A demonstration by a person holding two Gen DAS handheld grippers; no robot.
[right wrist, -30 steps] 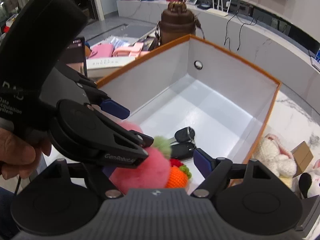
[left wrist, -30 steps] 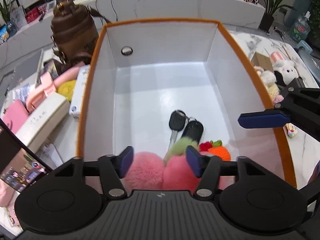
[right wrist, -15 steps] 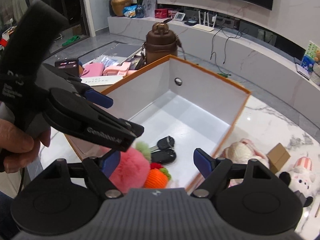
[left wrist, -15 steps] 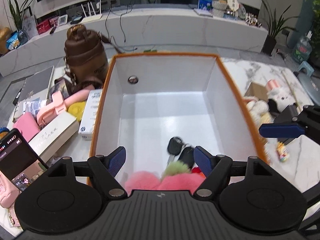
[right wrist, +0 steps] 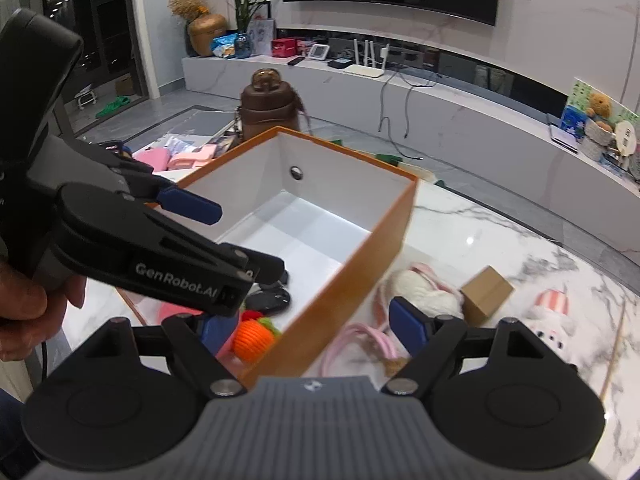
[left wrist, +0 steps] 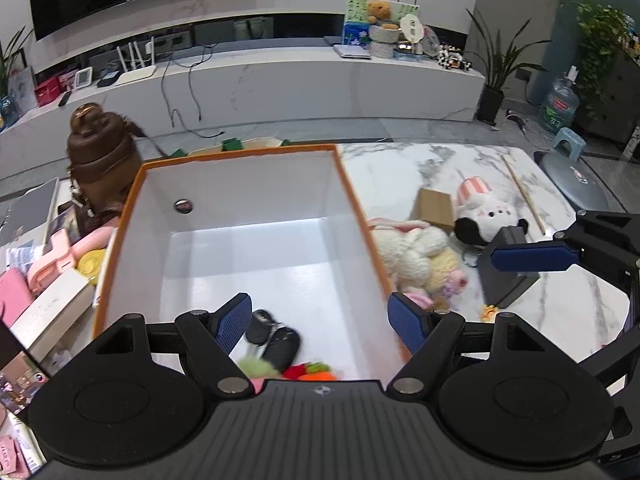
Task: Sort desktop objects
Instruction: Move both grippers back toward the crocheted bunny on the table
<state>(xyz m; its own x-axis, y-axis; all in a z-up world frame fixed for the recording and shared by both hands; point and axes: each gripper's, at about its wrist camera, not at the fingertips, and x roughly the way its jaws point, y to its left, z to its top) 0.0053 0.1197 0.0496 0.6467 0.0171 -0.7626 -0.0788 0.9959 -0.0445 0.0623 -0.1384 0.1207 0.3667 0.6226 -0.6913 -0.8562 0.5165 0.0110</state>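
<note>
The orange-rimmed box (left wrist: 352, 196) with white walls stands on the marble bench (left wrist: 440, 160), toward its left part. On the box floor, at the near end, lie the car keys (left wrist: 274, 334) and, touching them, a crocheted carrot (right wrist: 250, 338) and a strawberry (left wrist: 296, 370); only a green tuft and a pink edge of the fluffy pompom (left wrist: 256, 368) show behind the gripper body.

Outside the right wall, on the bench, a cream plush rabbit (left wrist: 412, 252) lies just beside the box, with a small cardboard box (left wrist: 434, 206) and a black-and-white plush toy (left wrist: 488, 216) beyond it.

Past the left wall stand a brown bottle (left wrist: 102, 152), pink cases and a white carton (left wrist: 52, 312).

The left gripper (left wrist: 320, 322) hangs over the near end of the box, jaws spread wide and empty. The right gripper (right wrist: 308, 326) straddles the right wall, its jaws spread too, having just widened slightly, pinching nothing.
</note>
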